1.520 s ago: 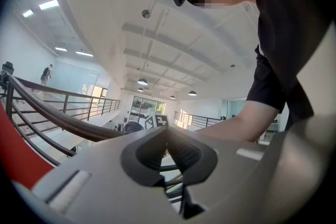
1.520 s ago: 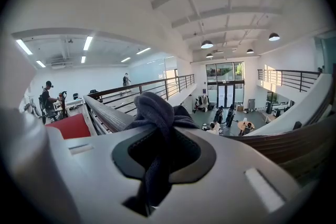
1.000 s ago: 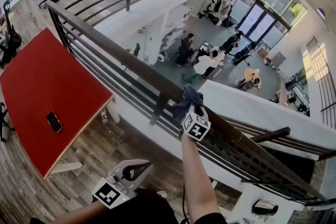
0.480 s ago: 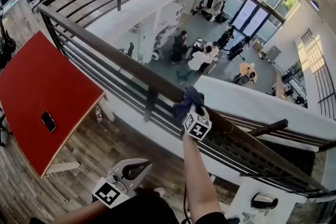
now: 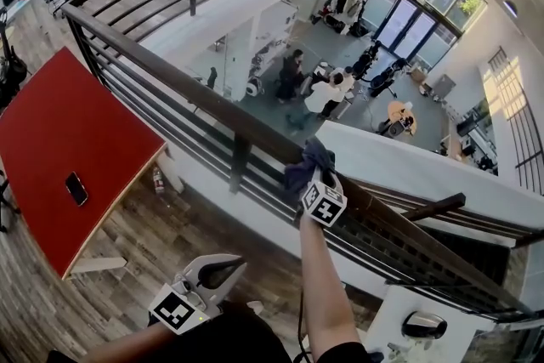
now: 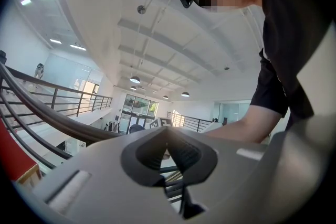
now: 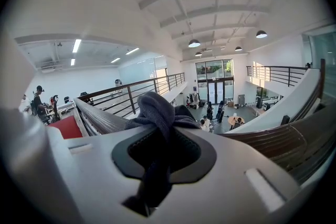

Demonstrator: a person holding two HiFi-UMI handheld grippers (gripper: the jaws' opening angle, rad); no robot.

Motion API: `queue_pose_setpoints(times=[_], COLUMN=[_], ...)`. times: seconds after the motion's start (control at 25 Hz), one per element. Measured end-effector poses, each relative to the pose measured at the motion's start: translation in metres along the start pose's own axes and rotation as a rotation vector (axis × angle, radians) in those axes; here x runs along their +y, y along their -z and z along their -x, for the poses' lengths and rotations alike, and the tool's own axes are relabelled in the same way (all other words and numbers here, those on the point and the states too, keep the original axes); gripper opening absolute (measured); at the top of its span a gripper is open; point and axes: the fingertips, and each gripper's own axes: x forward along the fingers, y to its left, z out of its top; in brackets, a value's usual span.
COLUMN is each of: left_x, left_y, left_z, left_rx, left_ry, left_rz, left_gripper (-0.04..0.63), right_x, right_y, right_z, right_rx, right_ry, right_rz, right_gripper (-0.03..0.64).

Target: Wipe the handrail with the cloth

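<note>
We see the handrail (image 5: 170,79) run as one long brown bar, slanting from the upper left of the head view down to its lower right; at its far left corner it bends and carries on along the other side of the gallery. The cloth (image 5: 308,161) lies bunched on the top edge of that bar, just right of a dark upright post (image 5: 240,161), and its length crosses the bar rather than following it. In the right gripper view it rises out of the tongs as a twisted fold pointing ahead, along their line.

The right tongs (image 5: 316,183) are pinching the cloth, which fills the gap between the pads, and they slant down onto the rail. The left tongs (image 5: 238,268) are pressed together with nothing between them, held low and well short of the rail.

The rail is smooth dark wood with a slight sheen, and thin dark bars run beneath it. We stand on a gallery with a wooden plank floor (image 5: 153,251); a red table (image 5: 76,132) is at the left with a phone (image 5: 76,189) near its near edge. Past the rail an open hall lies below, with people (image 5: 327,93) gathered there and tall glass doors (image 5: 416,21) behind them.

The cloth is dark blue-grey, soft and crumpled.
</note>
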Motion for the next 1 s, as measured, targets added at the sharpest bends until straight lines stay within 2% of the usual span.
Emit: queue_pose_setpoints(times=[0.28,0.56,1.0], left_x=[-0.003,-0.009,-0.026], left_y=[0.006,0.007,0.009], left_z=[-0.003,-0.003,-0.007], left_rx=[-0.006,-0.014,-0.022], left_ry=[-0.024,-0.048,-0.036], left_rz=[0.015,0.019,0.024], left_gripper=[-0.001,-0.002,-0.002], right_x=[-0.015,-0.034,-0.065], right_y=[0.002,0.003,0.005], right_z=[0.003,0.01,0.025], right_rx=[-0.003,-0.006,-0.003], right_ry=[-0.005,0.001,0.025], right_rz=[0.005,0.066,0.064], right_gripper=[0.054,0.054,0.054])
